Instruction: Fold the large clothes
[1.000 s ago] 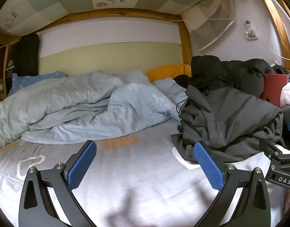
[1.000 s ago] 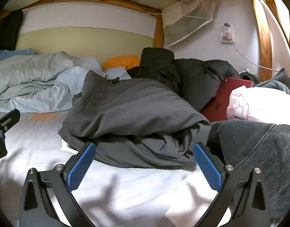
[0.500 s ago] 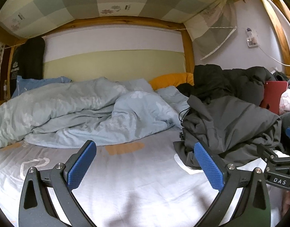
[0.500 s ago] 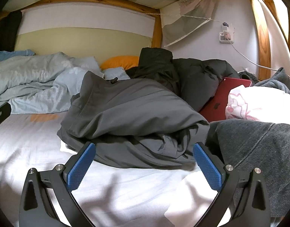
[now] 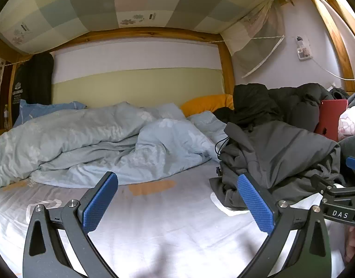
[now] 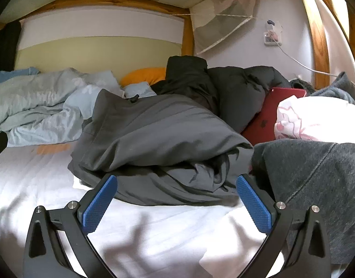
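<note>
A crumpled dark grey jacket [image 6: 154, 143] lies heaped on the white bed sheet [image 6: 142, 227], just beyond my right gripper [image 6: 176, 205], which is open and holds nothing. In the left wrist view the same grey jacket [image 5: 277, 157] sits at the right, ahead of and to the right of my left gripper [image 5: 177, 203]. That gripper is open over bare sheet [image 5: 166, 227]. The right gripper's body [image 5: 339, 199] shows at the left view's right edge.
A rumpled light blue duvet [image 5: 96, 143] fills the back left. An orange pillow [image 5: 207, 103], a black puffer coat [image 6: 223, 88], a red laptop [image 6: 265, 120] and a white-pink cloth [image 6: 316, 118] lie behind. A grey knit garment [image 6: 321, 180] sits at right. Wooden bunk frame [image 5: 154, 32] overhead.
The left view has tilted upward, showing more of the checked ceiling. The right gripper has edged a little closer to the grey jacket. Both grippers stay open.
</note>
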